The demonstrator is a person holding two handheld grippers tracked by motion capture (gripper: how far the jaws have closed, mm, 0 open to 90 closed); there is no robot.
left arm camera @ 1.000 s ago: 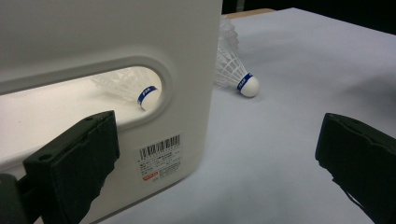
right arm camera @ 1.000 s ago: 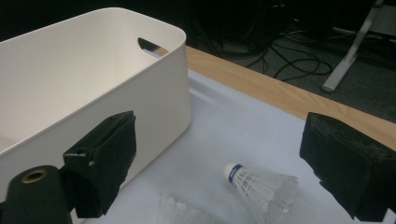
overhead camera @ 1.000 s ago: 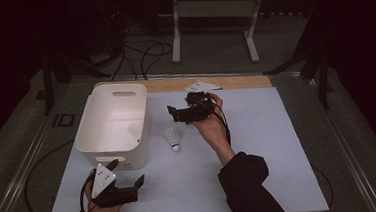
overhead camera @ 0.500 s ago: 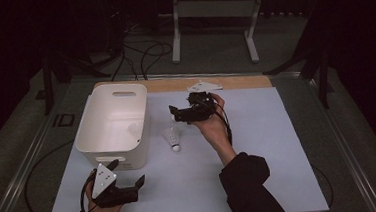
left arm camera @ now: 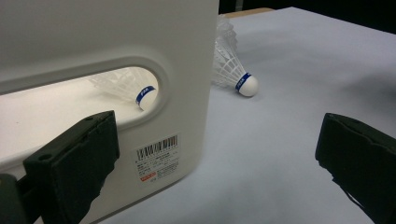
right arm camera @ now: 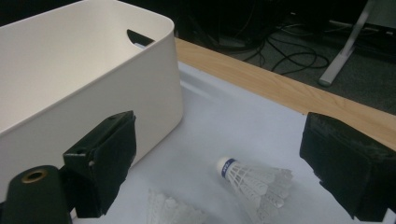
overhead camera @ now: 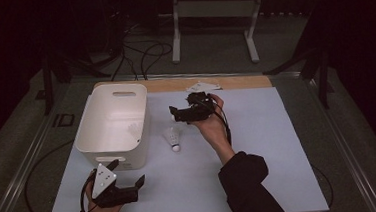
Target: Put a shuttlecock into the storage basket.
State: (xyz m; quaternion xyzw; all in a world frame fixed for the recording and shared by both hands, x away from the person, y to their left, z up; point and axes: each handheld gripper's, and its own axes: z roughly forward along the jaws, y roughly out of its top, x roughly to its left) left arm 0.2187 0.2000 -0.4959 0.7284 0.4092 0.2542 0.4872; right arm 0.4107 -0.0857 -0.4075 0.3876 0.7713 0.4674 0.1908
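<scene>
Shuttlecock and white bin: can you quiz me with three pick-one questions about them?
1. Where is the shuttlecock below the right gripper?
A. on the table beside the bin
B. inside the bin
C. between the jaws
2. What colour is the band at its cork?
A. red
B. blue
C. green
3. How are the right gripper's jaws?
A. shut
B. gripping the bin
C. open
Answers: A, it lies on the table next to the bin wall; B, the band shows blue; C, the jaws stand wide apart, holding nothing.

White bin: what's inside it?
One shuttlecock lies in the white bin, seen through its handle slot. The bin walls hide much of the floor, so more cannot be ruled out.
</scene>
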